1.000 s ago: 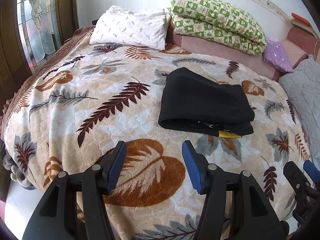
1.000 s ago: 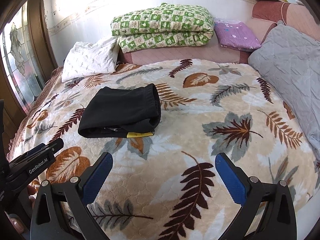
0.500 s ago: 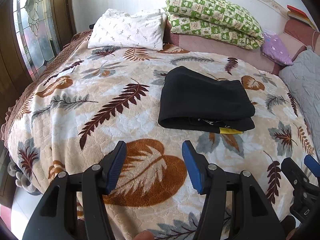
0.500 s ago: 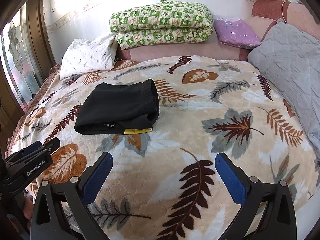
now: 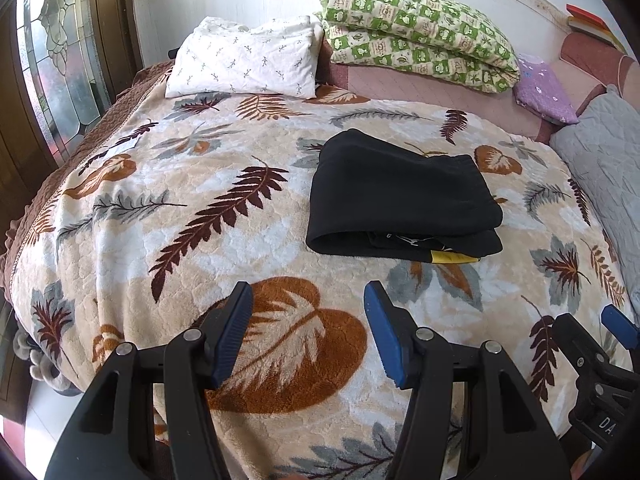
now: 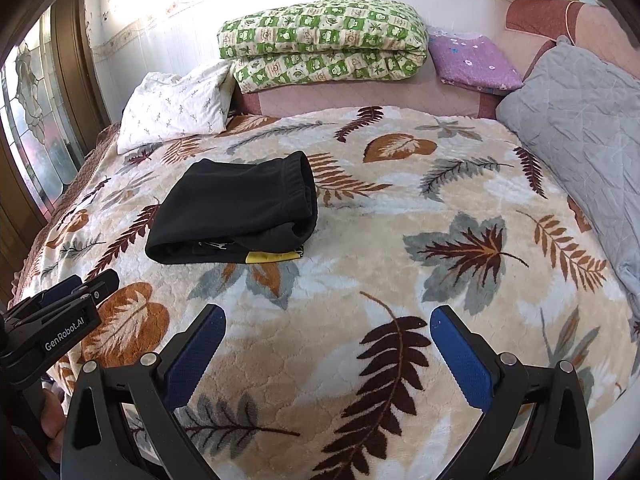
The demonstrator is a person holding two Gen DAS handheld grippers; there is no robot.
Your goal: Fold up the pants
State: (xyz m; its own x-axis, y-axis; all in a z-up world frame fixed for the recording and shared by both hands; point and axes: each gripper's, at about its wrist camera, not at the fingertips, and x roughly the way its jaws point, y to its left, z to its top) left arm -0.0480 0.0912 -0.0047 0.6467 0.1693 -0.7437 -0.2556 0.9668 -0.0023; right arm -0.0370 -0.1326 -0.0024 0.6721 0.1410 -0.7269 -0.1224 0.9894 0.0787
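Both your left gripper (image 5: 307, 336) and right gripper (image 6: 327, 354) hang wide-jawed and empty because the pants (image 5: 402, 196) lie folded on the bed (image 5: 160, 184), apparently finished.

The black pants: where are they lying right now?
The pants lie folded on the leaf-print blanket, mid-bed; ahead and right of the open left gripper, ahead and left of the open right gripper. Neither touches them.

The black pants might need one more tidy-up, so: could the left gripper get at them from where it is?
Probably yes: the left gripper is open and empty, and only bare blanket lies between it and the pants.
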